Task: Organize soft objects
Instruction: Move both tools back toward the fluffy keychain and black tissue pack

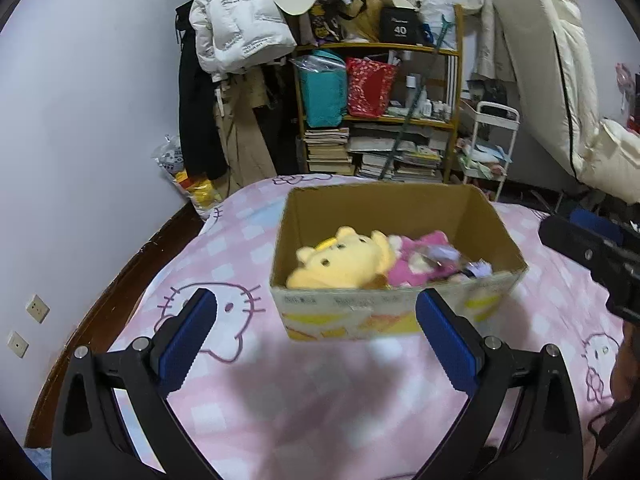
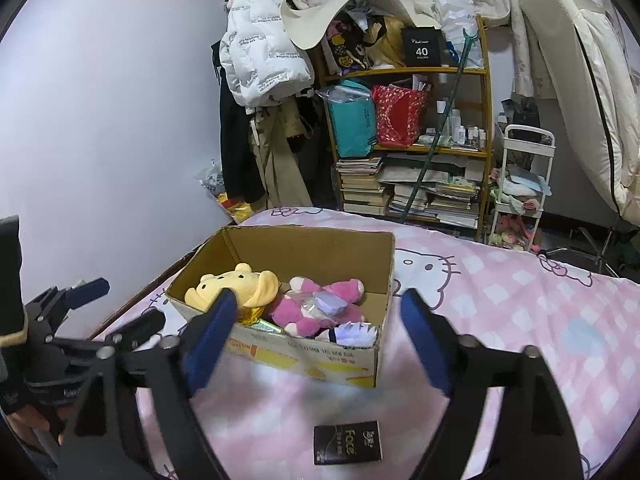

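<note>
An open cardboard box (image 1: pixel 496 216) stands on the pink Hello Kitty bedspread (image 1: pixel 304 404). Inside lie a yellow bear plush (image 1: pixel 340 260), a pink plush (image 1: pixel 420 258) and a small purple-white soft item (image 1: pixel 478 269). My left gripper (image 1: pixel 316 336) is open and empty, just in front of the box. In the right wrist view the box (image 2: pixel 308 252) holds the yellow bear (image 2: pixel 236 284), the pink plush (image 2: pixel 320 304) and the purple-white item (image 2: pixel 354 334). My right gripper (image 2: pixel 314 340) is open and empty near the box's front wall. The left gripper (image 2: pixel 80 320) shows at the left.
A small black packet (image 2: pixel 347 443) lies on the bed in front of the box. Beyond the bed stand a cluttered wooden shelf (image 1: pixel 380 112), hanging coats (image 1: pixel 236 40), a white trolley (image 1: pixel 488 144) and a leaning mattress (image 1: pixel 560 92). The bed's dark wooden edge (image 1: pixel 132 276) runs on the left.
</note>
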Tool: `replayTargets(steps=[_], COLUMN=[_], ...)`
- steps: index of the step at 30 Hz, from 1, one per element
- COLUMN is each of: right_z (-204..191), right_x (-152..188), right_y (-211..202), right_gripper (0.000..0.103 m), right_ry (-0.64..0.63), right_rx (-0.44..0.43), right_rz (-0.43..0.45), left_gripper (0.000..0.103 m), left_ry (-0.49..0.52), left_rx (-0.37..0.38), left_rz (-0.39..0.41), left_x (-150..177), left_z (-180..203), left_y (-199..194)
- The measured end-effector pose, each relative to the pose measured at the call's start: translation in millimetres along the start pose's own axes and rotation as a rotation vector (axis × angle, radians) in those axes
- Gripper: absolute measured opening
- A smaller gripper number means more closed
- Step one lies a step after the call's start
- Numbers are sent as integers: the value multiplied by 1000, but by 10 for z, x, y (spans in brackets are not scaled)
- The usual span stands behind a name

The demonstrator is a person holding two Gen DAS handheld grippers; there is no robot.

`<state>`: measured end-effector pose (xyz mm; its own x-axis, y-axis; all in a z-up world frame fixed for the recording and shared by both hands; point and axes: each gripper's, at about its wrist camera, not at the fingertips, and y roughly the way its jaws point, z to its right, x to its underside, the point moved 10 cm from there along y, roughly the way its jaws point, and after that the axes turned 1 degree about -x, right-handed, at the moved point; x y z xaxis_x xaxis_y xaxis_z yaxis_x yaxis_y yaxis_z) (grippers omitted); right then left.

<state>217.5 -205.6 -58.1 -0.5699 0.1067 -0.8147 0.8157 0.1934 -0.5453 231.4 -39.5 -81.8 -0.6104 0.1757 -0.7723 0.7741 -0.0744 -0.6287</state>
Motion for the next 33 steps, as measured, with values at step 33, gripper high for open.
replayTargets(steps=[33], right_z=[320], right_x=[767], right_y=[-23], right_gripper=[98], right_ry=[2], right_rx=[-44], right_rz=[-302], left_gripper=[99], left_ry=[216], left_rx=[172], left_rz=[-95], left_x=[789], left_z=[852], left_y=[-200])
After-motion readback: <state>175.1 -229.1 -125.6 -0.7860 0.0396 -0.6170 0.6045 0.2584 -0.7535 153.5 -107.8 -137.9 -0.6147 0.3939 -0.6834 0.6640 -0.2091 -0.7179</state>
